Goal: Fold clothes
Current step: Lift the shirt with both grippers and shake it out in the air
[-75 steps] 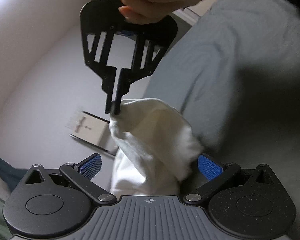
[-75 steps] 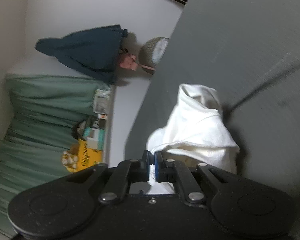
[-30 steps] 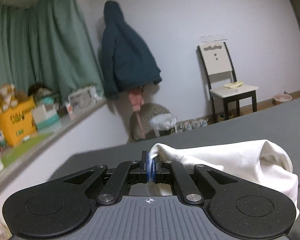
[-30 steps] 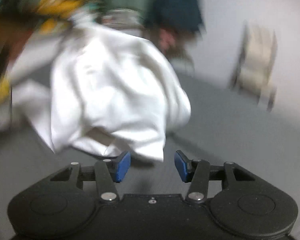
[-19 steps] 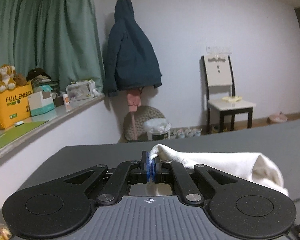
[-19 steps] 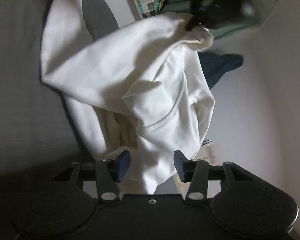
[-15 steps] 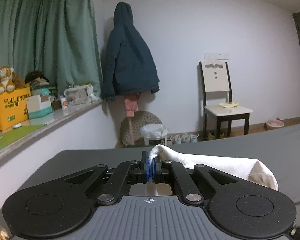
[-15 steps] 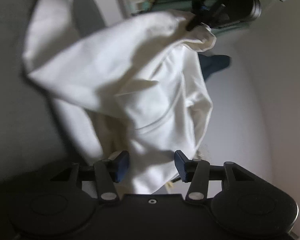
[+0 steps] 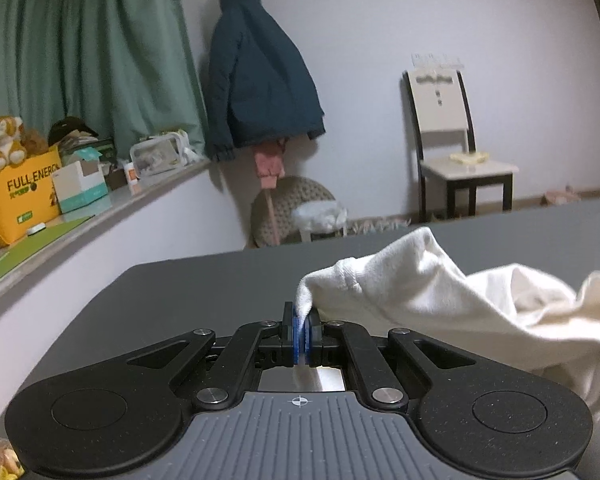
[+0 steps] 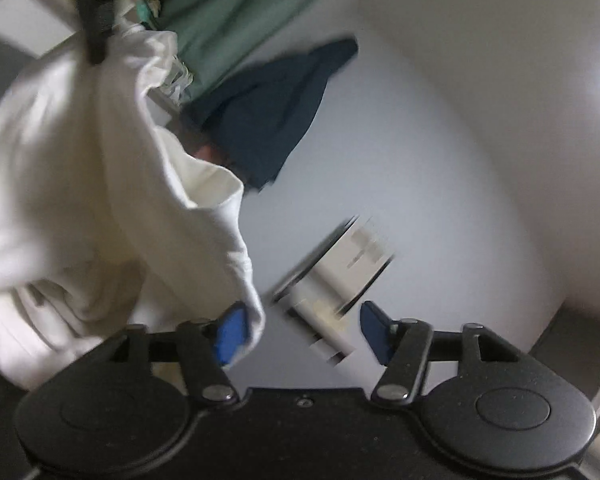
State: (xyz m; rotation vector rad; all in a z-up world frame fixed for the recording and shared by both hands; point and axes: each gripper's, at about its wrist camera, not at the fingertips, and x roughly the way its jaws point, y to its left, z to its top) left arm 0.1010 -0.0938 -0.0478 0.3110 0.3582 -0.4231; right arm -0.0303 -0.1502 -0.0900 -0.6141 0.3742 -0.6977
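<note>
Garment [image 9: 440,292], white, hangs bunched above the grey tabletop [image 9: 204,292], one hem corner pinched in the left claw [image 9: 301,336]. Right claw [image 10: 300,330] spread, cloth brushing one pad. Risk: closing now grabs a stray layer; small pinch may slip.

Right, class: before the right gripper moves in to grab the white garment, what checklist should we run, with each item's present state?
1. Left gripper shut on the white garment: ok.
2. Right gripper open: ok.
3. Cloth between the right fingers: not ok; it only brushes one blue pad.
4. Garment hanging freely: cannot tell.
5. Right view sharp enough to aim: not ok, blurred.
</note>
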